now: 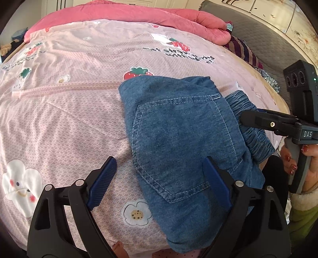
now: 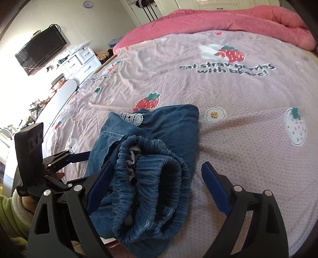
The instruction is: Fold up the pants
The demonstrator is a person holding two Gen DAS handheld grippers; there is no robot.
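The left gripper [image 1: 161, 182] hangs with its jaws spread wide; its right finger lies over the near part of the pants [image 1: 178, 142], and nothing is pinched. The right gripper [image 2: 157, 188] is spread wide too, and the elastic waistband [image 2: 151, 178] sits between its fingers, but the pads do not press on it.

The pants are denim, folded into a compact bundle with the back pocket [image 1: 178, 139] on top, and they rest on the pink sheet [image 1: 69, 119] near the close edge of the bed.

The fold looks nearly finished, I think. The risk is that the waistband, which stands up bulky and loose at the right end, springs open again, or that a finger catches the cloth when a gripper pulls away and drags the layers apart. The bundle also lies close to the near edge, so a push toward the person may slide it off.

To the left and far side the sheet gives wide open room, up to the red quilt [image 1: 139, 17] at the far end.
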